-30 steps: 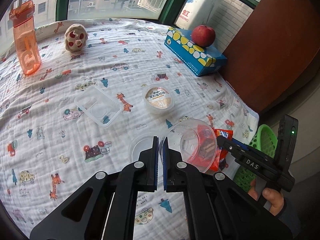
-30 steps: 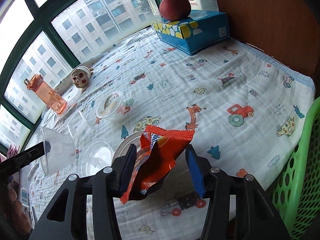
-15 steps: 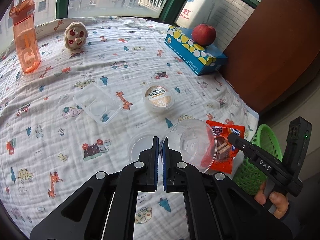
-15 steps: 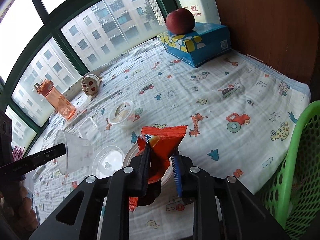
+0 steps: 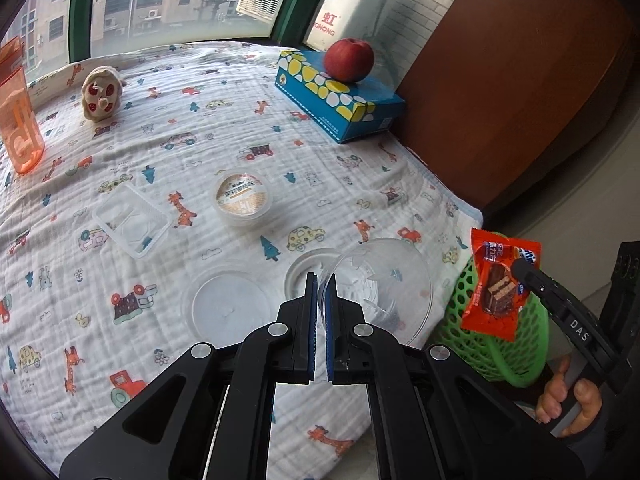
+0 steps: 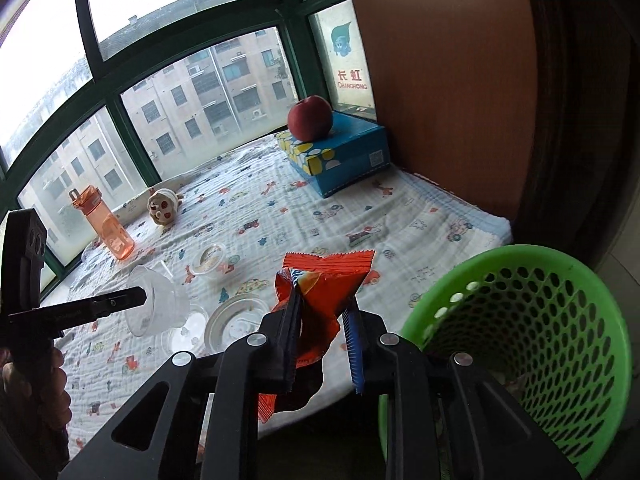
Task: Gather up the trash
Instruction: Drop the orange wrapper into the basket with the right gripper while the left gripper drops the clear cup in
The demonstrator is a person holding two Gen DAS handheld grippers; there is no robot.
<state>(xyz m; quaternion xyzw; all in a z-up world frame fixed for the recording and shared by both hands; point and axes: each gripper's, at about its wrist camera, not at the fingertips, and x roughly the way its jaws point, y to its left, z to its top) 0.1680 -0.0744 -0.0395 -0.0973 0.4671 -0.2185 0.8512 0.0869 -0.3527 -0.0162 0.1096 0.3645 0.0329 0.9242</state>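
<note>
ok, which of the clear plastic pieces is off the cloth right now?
Only the clear cup, pinched at its rim by the left gripper. The rectangular tray and two round lids lie flat on the cloth.

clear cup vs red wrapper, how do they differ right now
The clear cup is see-through rigid plastic; the red wrapper is opaque crinkled foil. The left hand-held gripper pinches the cup's rim above the blanket, while the right hand-held gripper has the wrapper beside the green basket, jaws looking partly apart. Both are lifted off the blanket.

Black tongs point(image 5: 321, 292), blue pads, apparently dark sleeve.
</note>
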